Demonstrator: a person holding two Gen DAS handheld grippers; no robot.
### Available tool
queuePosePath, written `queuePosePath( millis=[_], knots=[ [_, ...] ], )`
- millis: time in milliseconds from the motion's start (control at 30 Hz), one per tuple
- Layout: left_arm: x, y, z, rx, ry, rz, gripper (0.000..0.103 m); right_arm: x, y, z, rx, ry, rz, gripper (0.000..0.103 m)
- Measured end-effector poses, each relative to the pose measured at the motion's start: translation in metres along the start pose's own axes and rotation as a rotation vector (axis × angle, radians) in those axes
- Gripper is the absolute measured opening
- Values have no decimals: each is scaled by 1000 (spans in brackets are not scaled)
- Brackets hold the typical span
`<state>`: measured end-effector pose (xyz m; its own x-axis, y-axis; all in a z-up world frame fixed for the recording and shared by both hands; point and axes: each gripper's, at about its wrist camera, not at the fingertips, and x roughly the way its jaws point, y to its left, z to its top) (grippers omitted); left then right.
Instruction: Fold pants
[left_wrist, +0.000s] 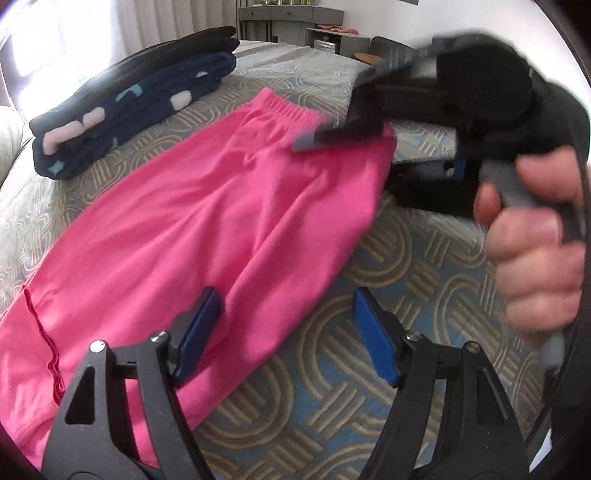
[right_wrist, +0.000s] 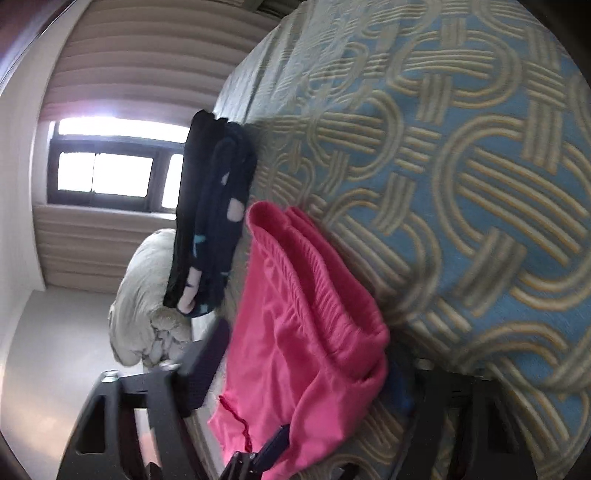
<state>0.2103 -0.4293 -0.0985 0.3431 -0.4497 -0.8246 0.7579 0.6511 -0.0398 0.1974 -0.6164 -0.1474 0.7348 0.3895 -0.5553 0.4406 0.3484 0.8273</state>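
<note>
Pink pants (left_wrist: 207, 218) lie stretched along the patterned bedspread (left_wrist: 388, 280), elastic waistband at the far end. My left gripper (left_wrist: 288, 332) is open, hovering over the near edge of the pants, its left pad above the fabric. My right gripper (left_wrist: 332, 138) reaches in from the right at the waistband corner; in its own view (right_wrist: 306, 373) the jaws stand wide apart around the pink waistband (right_wrist: 317, 266), one pad above the fabric, the other half hidden under it.
A stack of folded dark clothes (left_wrist: 144, 99) sits on the bed beyond the pants, also in the right wrist view (right_wrist: 210, 229). A white pillow (right_wrist: 144, 306) lies at the bed's end. Grey furniture (left_wrist: 291, 18) stands behind.
</note>
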Motion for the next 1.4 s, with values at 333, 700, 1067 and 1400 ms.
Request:
queuePosePath(
  millis=[333, 700, 1067, 1400],
  knots=[
    [5, -9, 8, 10, -37, -61, 77, -14, 19, -6, -32, 41, 75, 13],
    [-22, 44, 19, -258, -166, -152, 10, -12, 71, -22, -142, 64, 87, 13],
    [-80, 67, 11, -310, -266, -216, 10, -21, 143, -46, -281, 41, 88, 13],
    [-137, 118, -10, -429, -378, -265, 10, 0, 227, -84, -445, 63, 55, 14]
  ],
)
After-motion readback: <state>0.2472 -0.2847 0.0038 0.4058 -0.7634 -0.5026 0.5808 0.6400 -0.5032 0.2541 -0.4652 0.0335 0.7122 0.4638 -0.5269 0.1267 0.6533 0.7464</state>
